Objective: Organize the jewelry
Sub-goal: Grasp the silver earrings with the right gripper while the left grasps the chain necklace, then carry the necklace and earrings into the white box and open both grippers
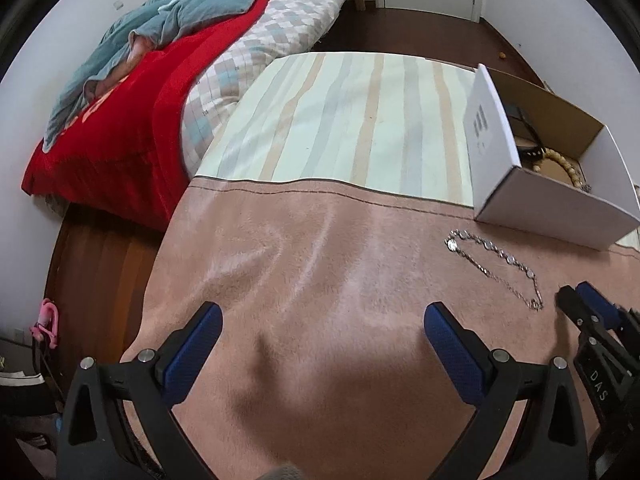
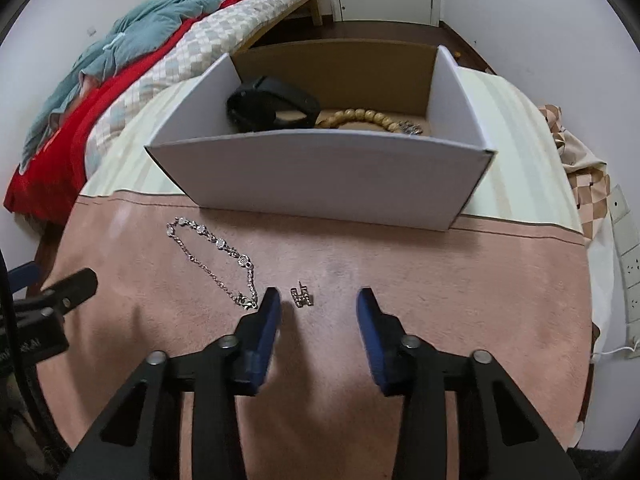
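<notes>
A silver chain bracelet (image 2: 216, 258) lies on the pink cloth, left of my right gripper; it also shows in the left wrist view (image 1: 496, 268). A small sparkly earring (image 2: 302, 297) lies between the right gripper's fingertips, nearer the left one. My right gripper (image 2: 318, 304) is open and empty, low over the cloth. A white cardboard box (image 2: 320, 176) behind holds a black watch (image 2: 272, 106), a wooden bead bracelet (image 2: 360, 117) and a small silver piece (image 2: 410, 128). My left gripper (image 1: 322, 320) is open and empty over bare pink cloth.
The table is covered by a pink cloth (image 1: 304, 264) and a striped cloth (image 1: 352, 120). A bed with red and teal bedding (image 1: 132, 92) stands to the left. A wall socket strip (image 2: 624, 256) is at the far right. The box also shows in the left wrist view (image 1: 540, 200).
</notes>
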